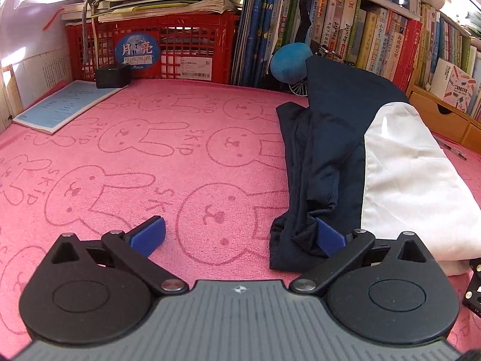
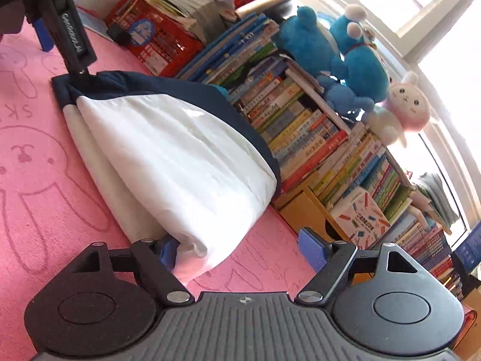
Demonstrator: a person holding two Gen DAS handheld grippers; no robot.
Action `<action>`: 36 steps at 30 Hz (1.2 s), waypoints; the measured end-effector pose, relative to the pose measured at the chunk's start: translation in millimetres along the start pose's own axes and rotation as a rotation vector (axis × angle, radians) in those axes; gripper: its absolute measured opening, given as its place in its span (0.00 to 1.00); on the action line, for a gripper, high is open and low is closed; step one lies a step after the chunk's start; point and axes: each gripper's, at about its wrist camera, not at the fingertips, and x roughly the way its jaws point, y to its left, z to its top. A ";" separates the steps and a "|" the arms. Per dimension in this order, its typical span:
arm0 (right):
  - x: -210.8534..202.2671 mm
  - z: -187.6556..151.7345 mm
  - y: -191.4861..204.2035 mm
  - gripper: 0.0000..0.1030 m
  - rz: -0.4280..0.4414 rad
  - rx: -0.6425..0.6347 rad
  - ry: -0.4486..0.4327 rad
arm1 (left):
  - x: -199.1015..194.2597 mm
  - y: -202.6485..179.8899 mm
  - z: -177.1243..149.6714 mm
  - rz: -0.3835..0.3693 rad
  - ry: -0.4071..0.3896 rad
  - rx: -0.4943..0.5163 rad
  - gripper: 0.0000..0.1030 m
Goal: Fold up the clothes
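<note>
A blue-covered booklet [image 1: 64, 105] is seen at the far left of the worktop, which is covered by a pink towel [image 1: 168, 162] printed with rabbit outlines. Behind the booklet, a red crate [image 1: 180, 45] is stacked with papers, and a small black box [image 1: 111, 76] is set in front of it. The left tool [image 1: 239, 236] is held low over the towel with its jaws spread wide; its right pad is pressed into the near navy edge of the garment [image 1: 345, 156], while its left pad is over bare towel, so nothing is clamped. The garment, navy and white, is lying folded over on the right part of the towel, just before a row of books [image 1: 375, 36]. The right tool [image 2: 240, 251] is likewise wide open at the garment's white end [image 2: 180, 156], its left pad tucked against the fold and its right pad clear of the cloth. Blue plush toys [image 2: 345, 51] are perched on the books.
</note>
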 end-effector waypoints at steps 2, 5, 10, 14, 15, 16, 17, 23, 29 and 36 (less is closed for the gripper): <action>5.8 -3.3 -11.6 0.66 0.010 0.054 0.034 | -2.6 -7.3 -1.6 -0.040 0.014 0.008 1.00; 2.7 -12.3 -26.5 0.17 -0.011 0.066 0.055 | -10.2 -29.1 -9.3 -0.102 0.028 0.052 1.00; -20.6 -33.7 -47.3 0.17 -0.103 -0.022 0.044 | -25.3 -59.5 -25.5 -0.229 0.050 0.119 1.00; -36.4 -52.7 -63.0 0.18 -0.143 -0.080 0.051 | -33.9 -73.9 -39.6 -0.301 0.079 0.148 1.00; -35.7 -60.5 -65.4 0.20 -0.102 -0.074 0.077 | -34.6 -77.5 -42.8 -0.287 0.080 0.167 1.00; -34.9 -69.4 -67.8 0.21 -0.048 -0.056 0.105 | -35.4 -80.1 -45.6 -0.278 0.075 0.185 1.00; -35.1 -76.9 -69.4 0.22 -0.002 -0.032 0.129 | -36.5 -82.1 -48.1 -0.273 0.071 0.200 1.00; -74.7 -77.3 -79.0 0.49 0.178 0.093 0.001 | -51.5 -61.8 -36.5 -0.305 0.073 0.149 1.00; -63.5 -43.9 -51.9 0.77 0.323 0.144 -0.063 | -58.8 -26.4 19.2 -0.452 0.026 -0.051 1.00; -32.4 -3.6 -17.9 0.52 0.485 0.240 -0.062 | 5.2 -62.6 77.9 -0.434 0.053 -0.021 1.00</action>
